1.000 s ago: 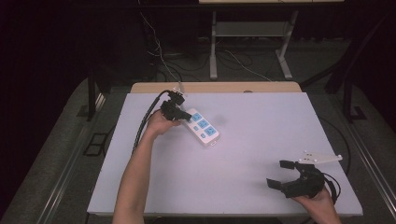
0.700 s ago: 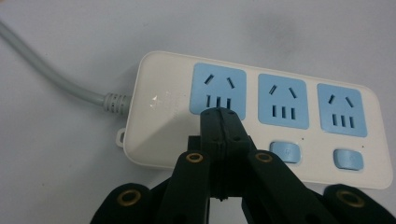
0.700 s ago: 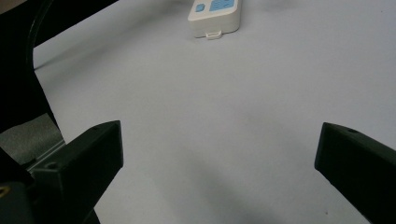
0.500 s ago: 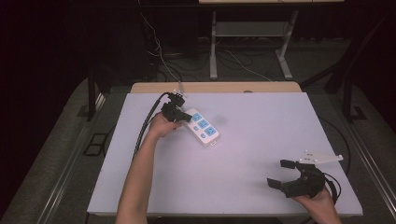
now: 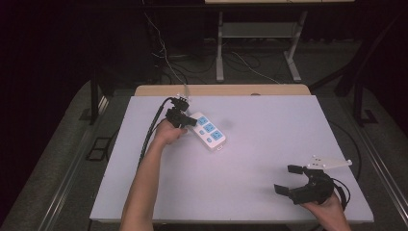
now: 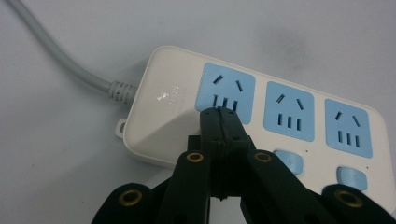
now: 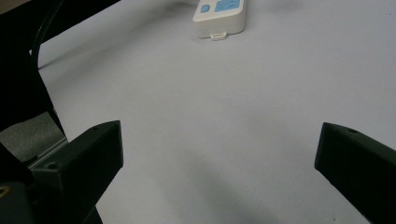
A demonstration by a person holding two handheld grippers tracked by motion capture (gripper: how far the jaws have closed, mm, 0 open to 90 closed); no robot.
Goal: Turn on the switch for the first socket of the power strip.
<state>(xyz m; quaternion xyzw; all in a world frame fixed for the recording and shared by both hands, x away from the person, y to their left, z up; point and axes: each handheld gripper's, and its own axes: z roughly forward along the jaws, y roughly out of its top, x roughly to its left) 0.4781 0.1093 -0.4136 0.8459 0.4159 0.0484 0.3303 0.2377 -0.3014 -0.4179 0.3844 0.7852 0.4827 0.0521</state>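
1. Nothing has moved since a second ago: both hands and the strip sit where they did, as far as I can see in the high view
2. Left gripper is at the far left of the table, over the cord end of the power strip; its black cable trails back along the table's left edge
3. Its jaws are pressed together, nothing pinched between them. In the left gripper view the closed tips sit right at the lower edge of the first blue socket; I can't tell if they touch the strip or hover just above it
4. The strip is white, three blue sockets in a row, with blue buttons below the second and third. It lies flat and diagonal on the far left part of the table, grey cord leaving from the end by my left gripper
5. Right gripper is at the near right corner, held low over bare table, well apart from the strip
6. Its jaws are spread wide, nothing between them; in the right gripper view I see only table surface in the gap, and the strip's free end far ahead
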